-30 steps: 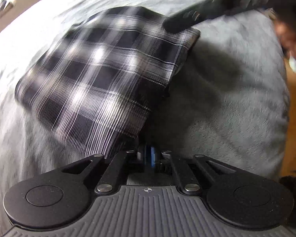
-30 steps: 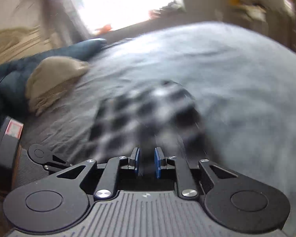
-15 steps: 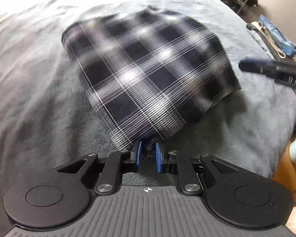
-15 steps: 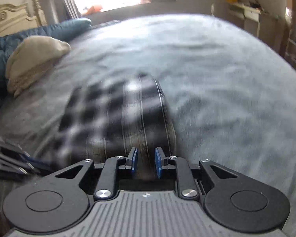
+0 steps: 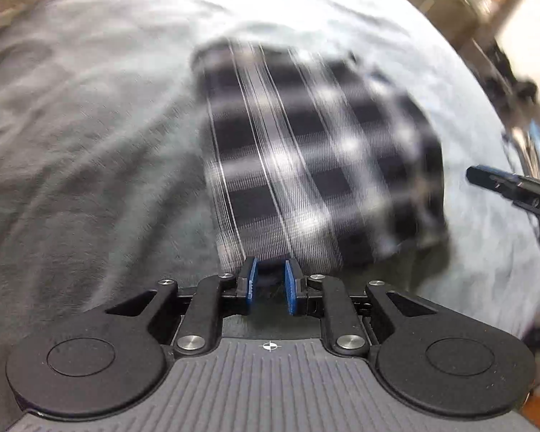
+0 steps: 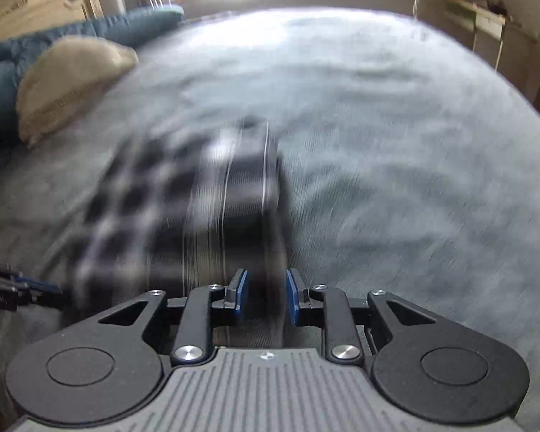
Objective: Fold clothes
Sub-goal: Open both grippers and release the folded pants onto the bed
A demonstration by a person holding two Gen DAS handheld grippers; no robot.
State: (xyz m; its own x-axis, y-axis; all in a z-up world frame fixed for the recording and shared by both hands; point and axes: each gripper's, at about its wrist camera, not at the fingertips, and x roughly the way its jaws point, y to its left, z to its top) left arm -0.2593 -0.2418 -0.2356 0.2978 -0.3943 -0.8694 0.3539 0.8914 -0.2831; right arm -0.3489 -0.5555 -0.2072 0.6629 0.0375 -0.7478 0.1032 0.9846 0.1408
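Both tongs, left [image 5: 269,282] and right [image 6: 263,297], are just opening off the folded plaid shirt [image 5: 316,158] on the bed [image 5: 90,144]; lifting away cleanly should be keeping the fold intact.

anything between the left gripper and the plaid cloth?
Nothing visible. The plaid cloth lies folded on the grey blanket, its near edge right at the left gripper; the jaws have just been opening. Right gripper is off to the side.
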